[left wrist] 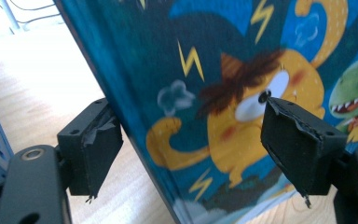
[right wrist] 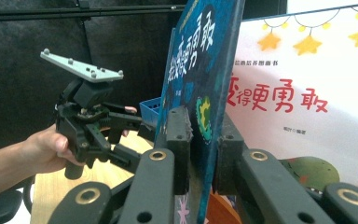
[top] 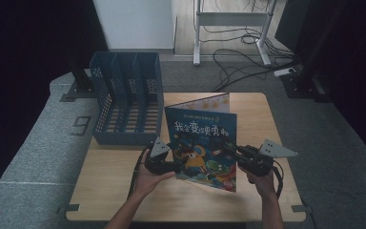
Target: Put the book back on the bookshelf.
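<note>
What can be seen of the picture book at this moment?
The picture book is a thin hardcover with a glossy blue cover showing an orange cartoon creature, a green dinosaur and yellow lightning bolts. It stands upright, opened, on the wooden table. The right tongs clamp its front cover; the left tongs straddle its spine edge, open.

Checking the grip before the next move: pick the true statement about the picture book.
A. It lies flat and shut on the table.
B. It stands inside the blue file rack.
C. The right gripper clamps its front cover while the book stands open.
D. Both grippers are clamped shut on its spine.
C: in the right gripper view the right gripper has its jaws pressed on the front cover of the picture book, which stands open on the table; the left gripper is open around the spine.
</note>
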